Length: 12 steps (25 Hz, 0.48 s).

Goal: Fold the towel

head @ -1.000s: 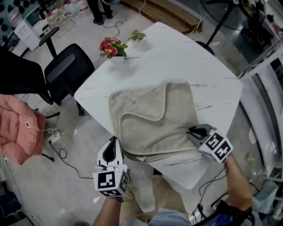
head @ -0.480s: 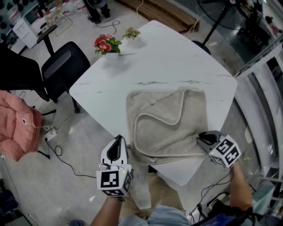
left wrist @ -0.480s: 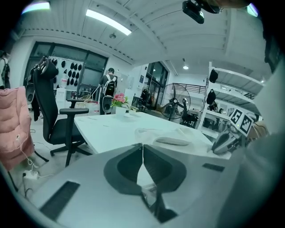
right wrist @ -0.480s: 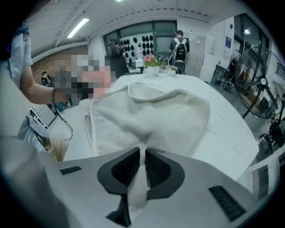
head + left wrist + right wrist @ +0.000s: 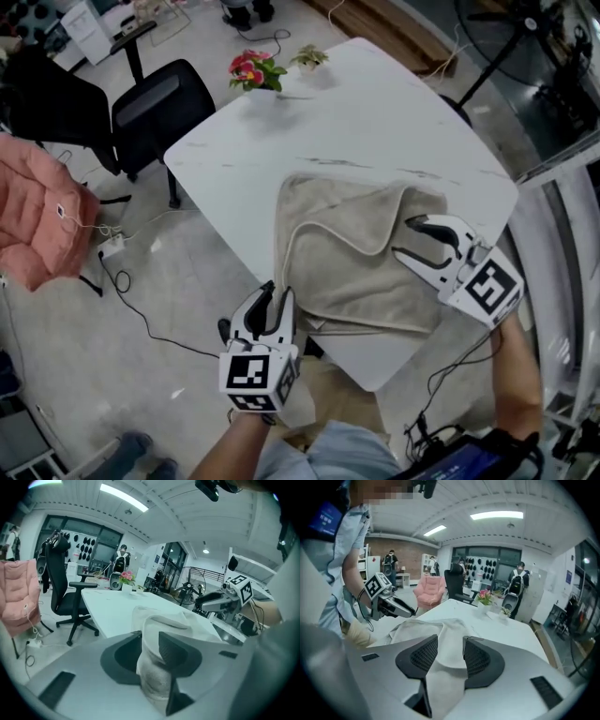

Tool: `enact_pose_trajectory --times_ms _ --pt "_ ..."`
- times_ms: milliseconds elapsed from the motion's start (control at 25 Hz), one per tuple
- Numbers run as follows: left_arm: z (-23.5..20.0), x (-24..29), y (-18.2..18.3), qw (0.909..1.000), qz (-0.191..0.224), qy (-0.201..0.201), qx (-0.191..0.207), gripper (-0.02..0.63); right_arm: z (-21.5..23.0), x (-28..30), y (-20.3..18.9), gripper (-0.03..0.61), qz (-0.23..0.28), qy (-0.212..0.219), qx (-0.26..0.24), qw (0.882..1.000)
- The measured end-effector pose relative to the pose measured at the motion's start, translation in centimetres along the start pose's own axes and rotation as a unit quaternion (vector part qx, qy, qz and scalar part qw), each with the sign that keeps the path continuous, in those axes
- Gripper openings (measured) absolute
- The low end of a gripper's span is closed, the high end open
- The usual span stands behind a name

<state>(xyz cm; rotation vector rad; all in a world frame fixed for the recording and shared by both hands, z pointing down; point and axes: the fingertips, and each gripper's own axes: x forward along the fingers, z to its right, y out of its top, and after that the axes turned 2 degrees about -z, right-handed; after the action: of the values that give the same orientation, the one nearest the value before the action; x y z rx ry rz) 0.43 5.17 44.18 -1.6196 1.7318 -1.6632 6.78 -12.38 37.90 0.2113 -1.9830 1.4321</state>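
A beige towel [image 5: 356,253] lies partly folded on the white marble table [image 5: 375,112], its top flap turned over toward the right. My left gripper [image 5: 272,302] sits at the towel's near left corner, off the table's edge. Its jaws have just been opening, and a bunch of towel [image 5: 154,677] still lies loosely between them. My right gripper [image 5: 412,239] hovers above the towel's right side. Its jaws have just been opening too and stand wide with nothing pinched; the towel [image 5: 440,634] shows below through the gap.
A pot of red and pink flowers [image 5: 255,70] and a small green plant [image 5: 311,58] stand at the table's far corner. A black office chair [image 5: 159,108] and a pink jacket [image 5: 37,220] are to the left. Cables [image 5: 122,272] run over the floor.
The right gripper has let go of the towel's near right edge, risen above it and spread its jaws. The left gripper has slid right along the table edge, and its jaws have parted slightly.
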Motion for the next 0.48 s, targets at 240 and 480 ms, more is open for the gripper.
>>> enact_pose_trajectory --times_ms 240,480 --pt "-0.5 2.3 -1.8 0.9984 -0.051 0.021 -0.014 0.147 -1.8 2.4 -0.6 0.202 -0.015 0.045 -0.086 0.995" --pt "-1.3 2.5 -2.7 0.9964 -0.058 0.059 -0.017 0.029 -3.2 3.7 -2.8 0.202 -0.032 0.071 -0.171 0.982"
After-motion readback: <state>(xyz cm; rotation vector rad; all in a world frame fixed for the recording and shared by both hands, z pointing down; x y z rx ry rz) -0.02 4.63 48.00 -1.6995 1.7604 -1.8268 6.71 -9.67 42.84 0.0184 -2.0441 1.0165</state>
